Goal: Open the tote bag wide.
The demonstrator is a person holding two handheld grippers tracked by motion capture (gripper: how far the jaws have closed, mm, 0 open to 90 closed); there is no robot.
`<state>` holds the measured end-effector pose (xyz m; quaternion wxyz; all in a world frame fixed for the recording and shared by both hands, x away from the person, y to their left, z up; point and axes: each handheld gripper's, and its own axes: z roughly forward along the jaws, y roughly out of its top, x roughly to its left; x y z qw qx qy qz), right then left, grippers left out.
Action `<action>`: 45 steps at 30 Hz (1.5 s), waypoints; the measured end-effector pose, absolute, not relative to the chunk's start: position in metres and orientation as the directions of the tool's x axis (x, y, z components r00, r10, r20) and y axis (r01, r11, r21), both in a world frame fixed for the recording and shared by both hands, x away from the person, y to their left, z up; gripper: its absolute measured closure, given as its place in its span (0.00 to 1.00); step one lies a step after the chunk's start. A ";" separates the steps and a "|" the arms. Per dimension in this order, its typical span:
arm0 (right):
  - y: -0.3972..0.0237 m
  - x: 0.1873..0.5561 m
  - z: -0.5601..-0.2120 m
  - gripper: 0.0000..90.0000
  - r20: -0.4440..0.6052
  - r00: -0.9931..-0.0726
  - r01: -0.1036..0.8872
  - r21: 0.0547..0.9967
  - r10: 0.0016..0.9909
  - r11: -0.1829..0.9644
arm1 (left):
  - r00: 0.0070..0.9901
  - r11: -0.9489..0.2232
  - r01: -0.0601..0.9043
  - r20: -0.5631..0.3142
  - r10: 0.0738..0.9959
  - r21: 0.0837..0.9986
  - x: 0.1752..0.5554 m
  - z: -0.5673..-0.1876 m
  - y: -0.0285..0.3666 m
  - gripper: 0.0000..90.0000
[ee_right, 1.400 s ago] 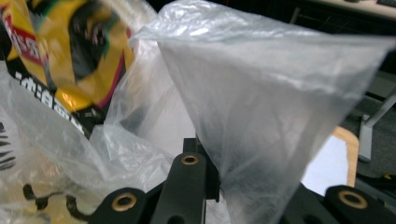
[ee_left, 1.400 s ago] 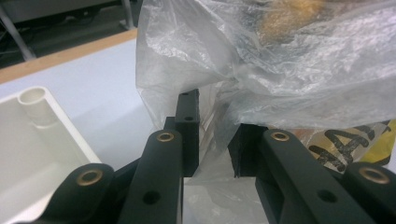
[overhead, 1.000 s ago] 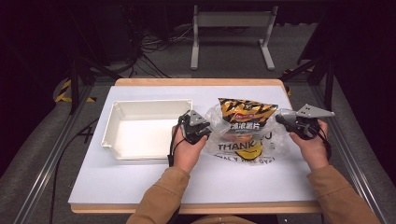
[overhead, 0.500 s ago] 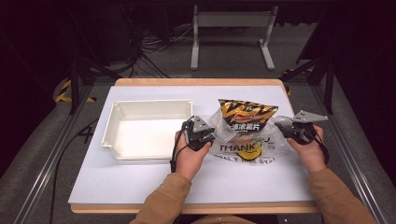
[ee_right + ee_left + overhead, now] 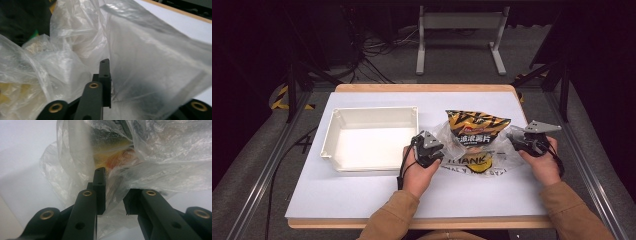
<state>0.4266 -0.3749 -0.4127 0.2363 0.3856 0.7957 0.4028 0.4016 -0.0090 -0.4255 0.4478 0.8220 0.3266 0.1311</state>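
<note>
Clear bag [image 5: 472, 160] printed "THANK", w/ chip pack [image 5: 477, 127] inside, is lying near table's [image 5: 362, 200] right edge, both grippers [image 5: 434, 150] [image 5: 511, 135] narrowly parted on its film, right jaws just opening.

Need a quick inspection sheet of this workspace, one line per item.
Surface: white table, wooden edge.
Job's things: clear plastic bag lying flat, chip packet sticking out of it.
Clutter: empty white bin left of bag.
Grippers: left gripper open at bag's left edge, film between fingers; right gripper at right edge, its jaws have just been opening, film across them.
Cables: black lead from left gripper.
Surroundings: dark floor, metal stand.
</note>
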 end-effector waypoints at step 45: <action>-0.414 0.356 -0.308 0.96 -0.101 -0.690 0.055 0.980 0.717 0.191 | 0.756 -0.367 0.426 -0.102 0.647 0.827 0.400 -0.437 -0.009 0.82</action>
